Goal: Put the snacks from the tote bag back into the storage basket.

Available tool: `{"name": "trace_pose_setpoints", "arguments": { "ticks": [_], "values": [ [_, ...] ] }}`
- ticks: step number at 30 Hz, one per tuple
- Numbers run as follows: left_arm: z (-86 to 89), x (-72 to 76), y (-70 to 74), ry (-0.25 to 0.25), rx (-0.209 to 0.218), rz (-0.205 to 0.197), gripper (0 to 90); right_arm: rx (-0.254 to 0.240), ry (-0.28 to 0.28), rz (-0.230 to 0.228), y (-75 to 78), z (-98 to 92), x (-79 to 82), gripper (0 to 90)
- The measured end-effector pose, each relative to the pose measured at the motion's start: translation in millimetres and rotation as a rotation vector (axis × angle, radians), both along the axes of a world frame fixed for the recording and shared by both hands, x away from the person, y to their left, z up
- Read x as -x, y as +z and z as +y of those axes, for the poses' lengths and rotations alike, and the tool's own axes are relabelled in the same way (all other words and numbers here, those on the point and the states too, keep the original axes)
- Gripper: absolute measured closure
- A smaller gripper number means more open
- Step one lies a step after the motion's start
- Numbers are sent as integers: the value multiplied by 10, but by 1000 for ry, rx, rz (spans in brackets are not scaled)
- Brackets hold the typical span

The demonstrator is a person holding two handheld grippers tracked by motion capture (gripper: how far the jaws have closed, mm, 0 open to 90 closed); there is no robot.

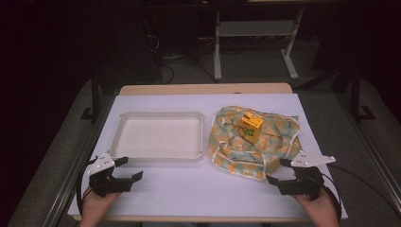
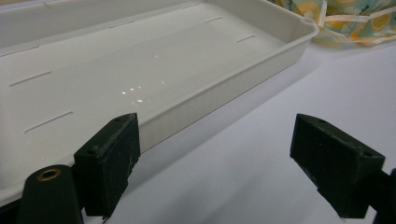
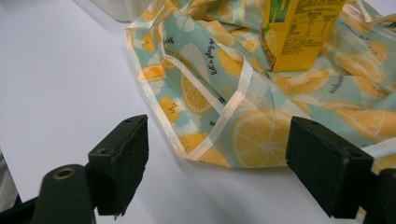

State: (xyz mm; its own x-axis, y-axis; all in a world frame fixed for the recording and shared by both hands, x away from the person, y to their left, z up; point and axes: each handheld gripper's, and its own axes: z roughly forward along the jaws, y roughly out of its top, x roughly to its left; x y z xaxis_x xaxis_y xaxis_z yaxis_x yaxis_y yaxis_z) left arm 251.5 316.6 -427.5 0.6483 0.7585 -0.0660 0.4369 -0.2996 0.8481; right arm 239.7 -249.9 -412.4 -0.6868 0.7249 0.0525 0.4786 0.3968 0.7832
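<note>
— Table (image 1: 189,189) first, then: what lies on it?

— White tray (image 1: 161,135) on the left, its long side running left to right. Just beside it on the right is a crumpled cloth (image 1: 236,151) with a lemon print, spread wider than it is deep.

— And the carton?

— Yellow juice carton (image 1: 250,126) stands upright on the middle of the cloth, long axis vertical, top pointing up, one corner turned toward the person.

— Where are the grippers?

— Right gripper (image 1: 276,171) hovers at the cloth's near edge, jaws spread with nothing between them; the carton sits beyond it, near but apart. Left gripper (image 1: 128,169) sits just before the tray's near left corner, jaws spread too, well apart from cloth and carton.
</note>
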Motion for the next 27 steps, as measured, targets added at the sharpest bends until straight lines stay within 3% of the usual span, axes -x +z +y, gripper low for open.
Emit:
{"name": "trace_pose_setpoints", "arguments": {
  "ticks": [9, 27],
  "values": [
    [-6, -14, -4, -4, -6, -2, 154, 0, 5, 34, 102, -8, -138, 199],
    [12, -18, -12, 6, 5, 7, 154, 7, -15, 51, 222, -40, -379, 178]
  ]
}}
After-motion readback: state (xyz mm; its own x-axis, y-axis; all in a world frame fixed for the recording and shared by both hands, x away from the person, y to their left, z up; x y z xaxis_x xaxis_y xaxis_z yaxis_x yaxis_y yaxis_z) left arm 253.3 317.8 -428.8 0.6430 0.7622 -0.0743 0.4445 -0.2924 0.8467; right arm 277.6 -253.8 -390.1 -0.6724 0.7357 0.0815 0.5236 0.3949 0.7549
